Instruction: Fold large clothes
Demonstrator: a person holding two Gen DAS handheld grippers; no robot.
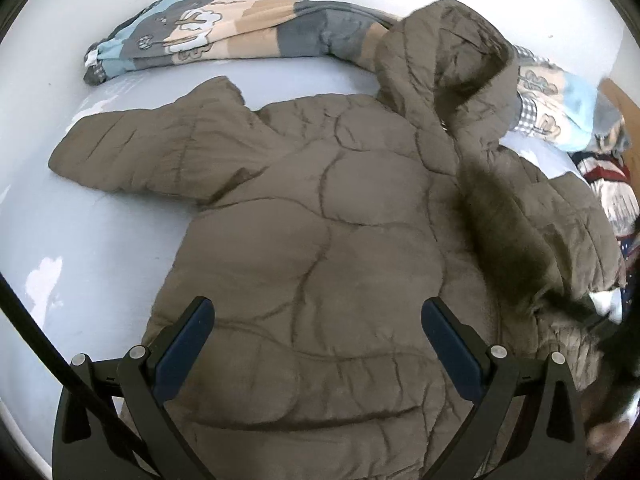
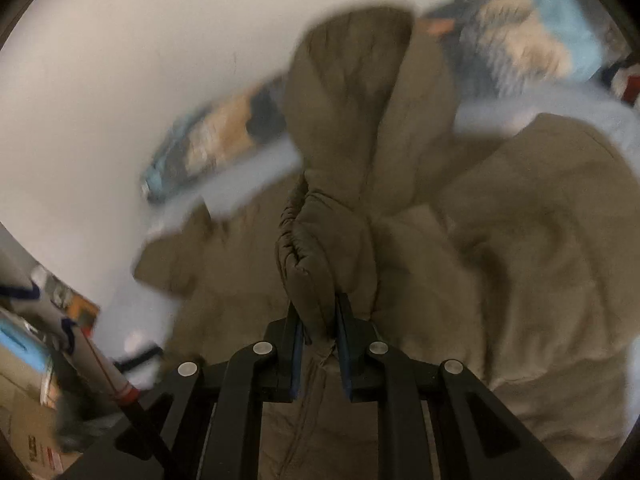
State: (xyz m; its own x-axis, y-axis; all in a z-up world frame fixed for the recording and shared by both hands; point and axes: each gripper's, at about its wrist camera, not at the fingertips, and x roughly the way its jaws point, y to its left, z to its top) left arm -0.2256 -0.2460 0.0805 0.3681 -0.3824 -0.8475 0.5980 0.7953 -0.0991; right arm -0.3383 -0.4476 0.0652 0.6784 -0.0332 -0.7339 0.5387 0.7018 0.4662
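Observation:
A brown quilted jacket (image 1: 320,216) lies back up on the pale bed sheet (image 1: 80,232). Its left sleeve (image 1: 132,148) is spread out flat, and its hood (image 1: 448,64) stands up at the top right. My left gripper (image 1: 318,312) hovers open above the lower back of the jacket, with nothing between its fingers. In the right wrist view my right gripper (image 2: 318,312) is shut on the gathered cuff of the other jacket sleeve (image 2: 316,248), which is lifted over the jacket body (image 2: 520,260). That view is blurred by motion.
A patterned blue, beige and grey blanket (image 1: 192,36) is bunched along the far side of the bed, behind the hood. Other clothes (image 1: 612,184) lie at the right edge. A red-tipped pole (image 2: 108,372) and boxes (image 2: 28,420) show at the lower left in the right wrist view.

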